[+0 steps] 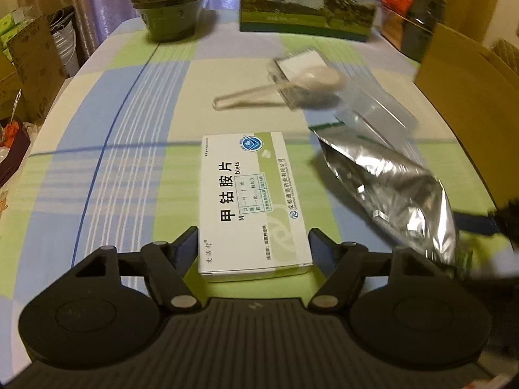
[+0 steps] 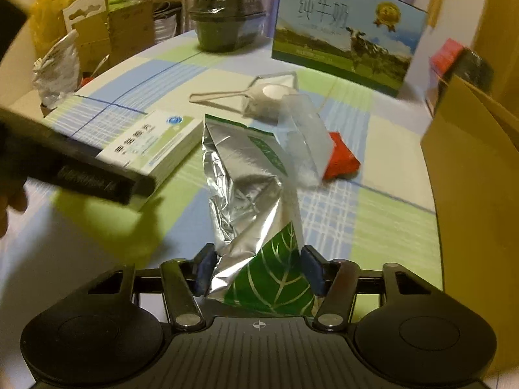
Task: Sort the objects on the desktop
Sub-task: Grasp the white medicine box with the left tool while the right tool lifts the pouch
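A white and green medicine box (image 1: pixel 249 194) lies lengthwise on the checked tablecloth. My left gripper (image 1: pixel 254 243) is shut on its near end, one finger against each long side. In the right wrist view the same box (image 2: pixel 152 142) sits at the left, partly under the left tool's dark body (image 2: pixel 97 175). My right gripper (image 2: pixel 258 269) is shut on the green-leaf end of a crumpled silver foil bag (image 2: pixel 249 194), which points away from me. That bag (image 1: pixel 389 188) appears to the right of the box in the left wrist view.
A white scoop (image 2: pixel 259 94) rests on a small clear box beyond the bag. A clear plastic bag (image 2: pixel 305 136) and a red packet (image 2: pixel 342 159) lie close by. A milk carton (image 2: pixel 343 32) and a dark bowl (image 2: pixel 223 22) stand at the back. A cardboard box (image 2: pixel 476 162) walls the right.
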Tool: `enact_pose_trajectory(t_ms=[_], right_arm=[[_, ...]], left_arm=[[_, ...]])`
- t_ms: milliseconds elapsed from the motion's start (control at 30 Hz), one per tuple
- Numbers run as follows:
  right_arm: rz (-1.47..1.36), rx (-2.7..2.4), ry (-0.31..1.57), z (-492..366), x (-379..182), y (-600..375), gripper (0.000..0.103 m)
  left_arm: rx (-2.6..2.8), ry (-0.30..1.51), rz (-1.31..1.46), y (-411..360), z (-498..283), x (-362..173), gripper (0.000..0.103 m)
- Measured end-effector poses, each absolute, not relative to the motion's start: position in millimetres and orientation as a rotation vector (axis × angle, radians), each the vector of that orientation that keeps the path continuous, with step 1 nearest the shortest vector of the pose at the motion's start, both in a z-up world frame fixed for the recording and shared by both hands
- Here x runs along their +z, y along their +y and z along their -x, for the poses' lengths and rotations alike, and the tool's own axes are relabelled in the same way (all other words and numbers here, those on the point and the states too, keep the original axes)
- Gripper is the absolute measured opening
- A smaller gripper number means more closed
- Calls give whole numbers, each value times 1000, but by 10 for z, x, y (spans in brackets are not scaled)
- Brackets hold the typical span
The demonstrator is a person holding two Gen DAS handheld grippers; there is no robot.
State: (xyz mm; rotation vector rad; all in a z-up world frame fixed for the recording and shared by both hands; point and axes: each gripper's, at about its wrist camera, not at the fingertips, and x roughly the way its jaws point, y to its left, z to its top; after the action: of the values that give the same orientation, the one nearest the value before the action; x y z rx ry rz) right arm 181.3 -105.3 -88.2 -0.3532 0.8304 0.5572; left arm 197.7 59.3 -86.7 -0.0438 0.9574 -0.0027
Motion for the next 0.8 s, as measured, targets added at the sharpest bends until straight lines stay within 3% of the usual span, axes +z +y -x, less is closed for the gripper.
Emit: enact_pose_trajectory(t_ms=[367,500,633,800], right_arm=[[309,508,957,-1094,-702,-1780,53],[285,510,992,-905,-639,-1973,68],[268,516,944,-887,-488,-2005,83],[306,559,971,-1060,-493,-1916,92]], left_arm=[[-88,1026,-10,118,-962,-778,69],[-87,1046,6,93,-767,-728,69],[-70,1032,4,104,-723,-619,76],[-60,1016,-1,113,-814,-545,82]])
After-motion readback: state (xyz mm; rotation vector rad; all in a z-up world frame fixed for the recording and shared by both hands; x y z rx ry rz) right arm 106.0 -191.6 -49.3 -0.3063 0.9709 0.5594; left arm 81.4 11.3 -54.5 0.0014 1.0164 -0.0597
